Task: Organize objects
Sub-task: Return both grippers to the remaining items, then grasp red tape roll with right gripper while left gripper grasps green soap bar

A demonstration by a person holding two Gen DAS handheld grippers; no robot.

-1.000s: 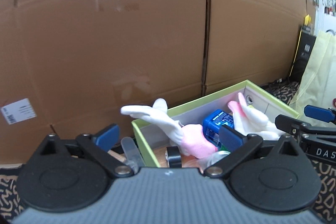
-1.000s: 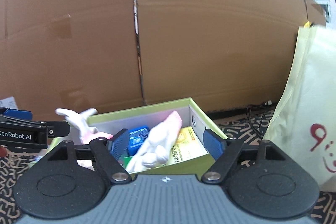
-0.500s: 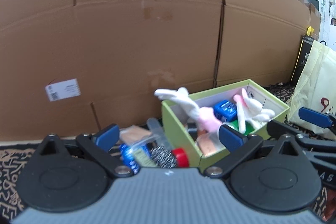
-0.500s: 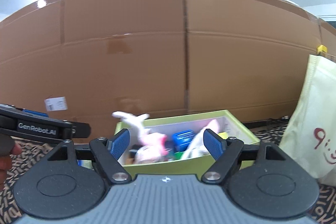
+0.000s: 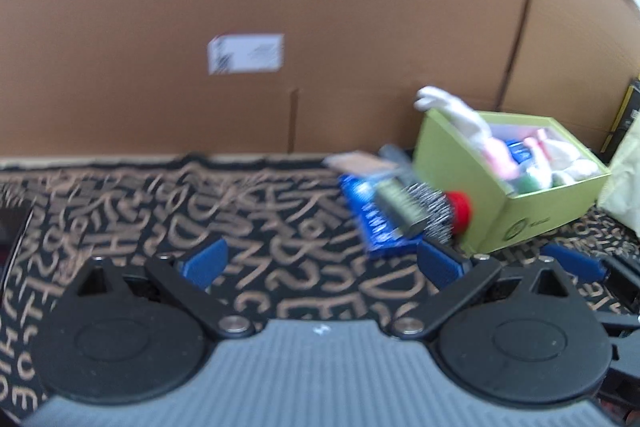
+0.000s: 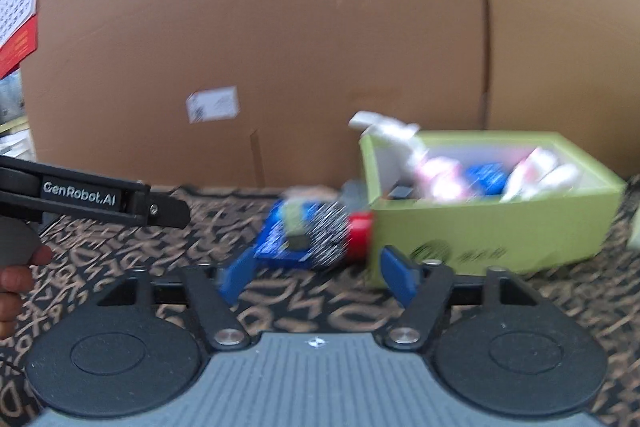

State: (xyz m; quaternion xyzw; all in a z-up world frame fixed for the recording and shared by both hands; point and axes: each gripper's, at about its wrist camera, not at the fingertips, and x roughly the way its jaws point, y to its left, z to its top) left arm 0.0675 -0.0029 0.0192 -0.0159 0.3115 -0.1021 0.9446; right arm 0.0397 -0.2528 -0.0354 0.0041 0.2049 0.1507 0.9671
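**A:** what's actually laid out here? Both views are pretty smeared.

**B:** A lime-green rectangular cardboard box point(image 6: 492, 223) is seen on the right, open-topped, stuffed with soft things: a white and pink plush rabbit point(image 6: 404, 147) with its ears poking over the left rim, a small blue packet point(image 6: 486, 177) and more pale plush behind it. Just left of the box, touching its wall, a round hairbrush with wiry silver bristles and a red end cap point(image 6: 340, 231) is lying across a flat blue pack point(image 6: 276, 239). Other bits in that pile are too blurred to be named.

**A:** and the surface?

**B:** A black mat covered with tan scribble lettering point(image 5: 132, 211) is spread under everything. It's backed by a big wall of brown corrugated cardboard point(image 6: 340, 47) with a white shipping label point(image 6: 212, 105) stuck on. A pale yellow bag point(image 5: 626, 179) is glimpsed at the far right.

**A:** grippers?

**B:** The left gripper point(image 5: 322, 265) is held low over the mat, blue pads spread apart, nothing between them. The right gripper point(image 6: 314, 273) is likewise spread and empty, pointed at the brush pile.
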